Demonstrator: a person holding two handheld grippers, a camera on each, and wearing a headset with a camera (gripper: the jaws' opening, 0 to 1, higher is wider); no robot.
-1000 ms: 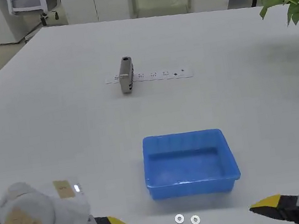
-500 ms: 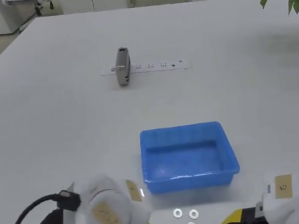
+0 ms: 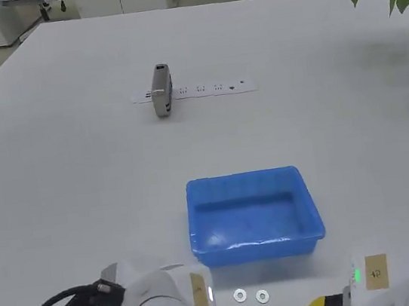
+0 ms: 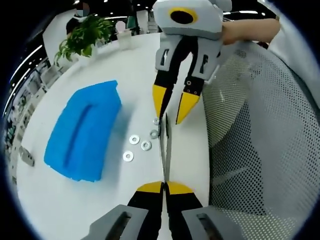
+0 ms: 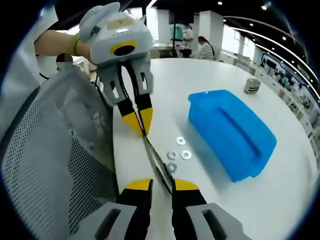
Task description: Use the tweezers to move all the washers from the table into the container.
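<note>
L gripper (image 4: 162,186) clamped on tweezers (image 4: 163,150), R gripper (image 5: 162,184) part-open round their other end, washers (image 4: 134,140) nr blue container (image 4: 80,135).

Left gripper (image 4: 162,185) clamps the tweezers (image 4: 165,145); right gripper (image 5: 162,183) faces it, fingers parted.

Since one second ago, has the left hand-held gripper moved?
Yes. The left hand-held gripper, shut on the tweezers, moved right, closer to the washers, judged against the container.

At least 4 washers (image 4: 134,139), 1 container (image 4: 82,132) and 1 tweezers (image 4: 164,150).
</note>
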